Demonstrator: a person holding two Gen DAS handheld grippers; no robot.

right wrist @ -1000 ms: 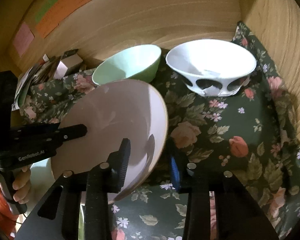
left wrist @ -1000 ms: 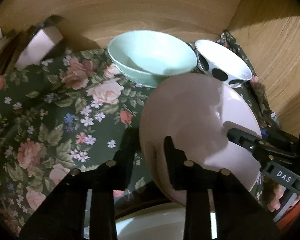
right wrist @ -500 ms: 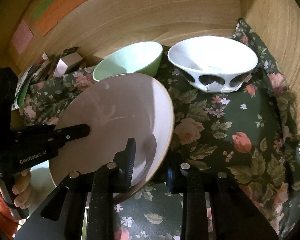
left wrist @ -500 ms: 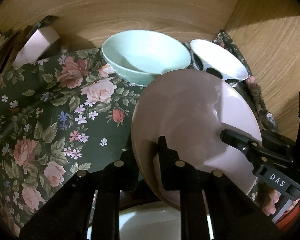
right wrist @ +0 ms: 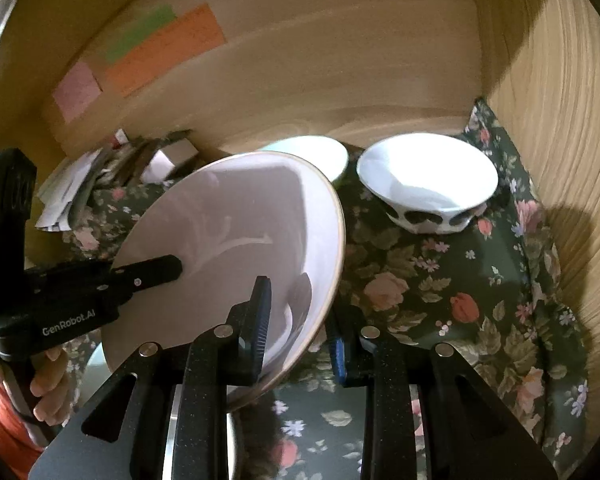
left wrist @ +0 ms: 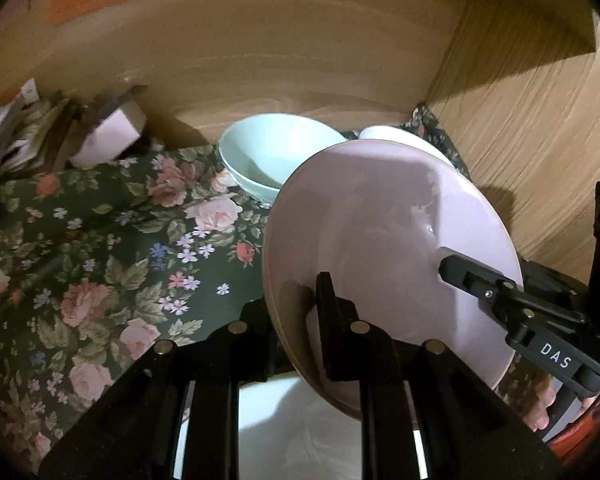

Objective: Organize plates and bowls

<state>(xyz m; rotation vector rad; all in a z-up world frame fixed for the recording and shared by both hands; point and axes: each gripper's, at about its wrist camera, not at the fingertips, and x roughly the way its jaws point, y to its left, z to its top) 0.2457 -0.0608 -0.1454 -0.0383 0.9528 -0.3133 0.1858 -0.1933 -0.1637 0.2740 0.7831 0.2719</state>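
Grippers came first, close to our cameras. Our left gripper (left wrist: 296,312) was clamped on the near-left rim of the pink plate (left wrist: 388,240), one finger over the rim and one under it. Our right gripper (right wrist: 300,320) pinched the other side of the same plate, its rim squeezed between the two fingers; those jaws had just been closing on it. We held the plate between us, tipped up off the cloth, with its hollow side facing our cameras. In the left view our right gripper (left wrist: 452,266) showed as a black bar lying on the plate's right edge. In the right view our left gripper (right wrist: 168,266) showed the same way on the plate's left edge, with a hand (right wrist: 48,384) wrapped round its handle.

Under the plate, near our fingers, something white showed; we could not tell what it was. A dark flowery cloth (left wrist: 100,260) lay below. Farther back on it stood a mint green bowl (left wrist: 268,152), and beside it a white bowl with dark spots (right wrist: 428,184). They sat near the wooden back wall (right wrist: 340,60), where coloured paper notes (right wrist: 160,52) were stuck.
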